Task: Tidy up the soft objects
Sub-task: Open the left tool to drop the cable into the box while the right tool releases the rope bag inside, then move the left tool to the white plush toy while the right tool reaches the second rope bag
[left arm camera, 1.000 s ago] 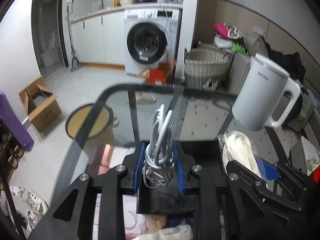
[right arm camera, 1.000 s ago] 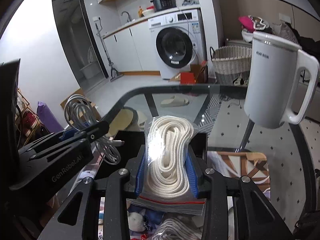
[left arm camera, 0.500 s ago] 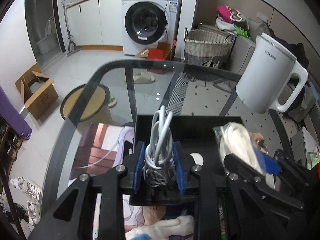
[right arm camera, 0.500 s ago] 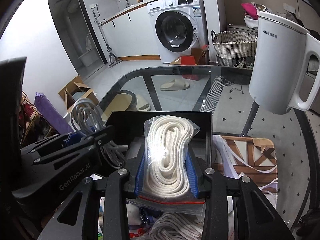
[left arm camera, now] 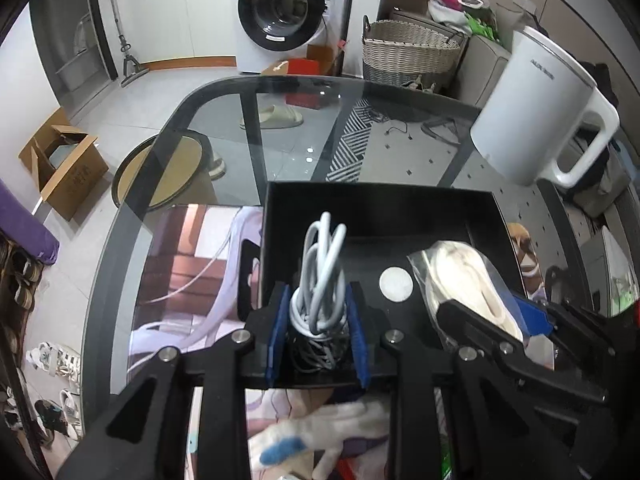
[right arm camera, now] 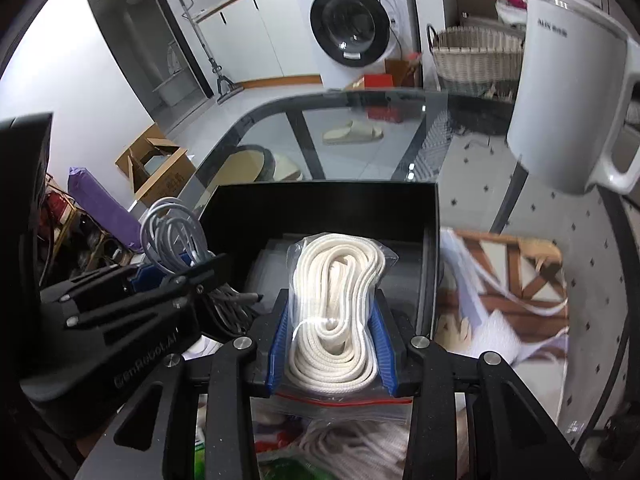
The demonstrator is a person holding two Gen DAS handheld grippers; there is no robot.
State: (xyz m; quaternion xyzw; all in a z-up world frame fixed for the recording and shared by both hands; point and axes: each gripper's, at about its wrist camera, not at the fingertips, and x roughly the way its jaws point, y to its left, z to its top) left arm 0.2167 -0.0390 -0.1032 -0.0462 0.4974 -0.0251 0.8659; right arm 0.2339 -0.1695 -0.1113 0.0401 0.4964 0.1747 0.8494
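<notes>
My left gripper is shut on a coiled grey-white cable and holds it upright over the near part of a black open box on the glass table. My right gripper is shut on a clear zip bag of white rope, held over the same box. In the right wrist view the left gripper with the cable is at the left. In the left wrist view the right gripper with the bag is at the right.
A white electric kettle stands on the glass table beyond the box at the right. A white round sticker lies on the box floor. Soft items, among them a white plush, lie near my grippers. A patterned mat lies right of the box.
Both grippers have tilted down and moved forward over the black box, still holding their loads. The box has come fully into view under them.
</notes>
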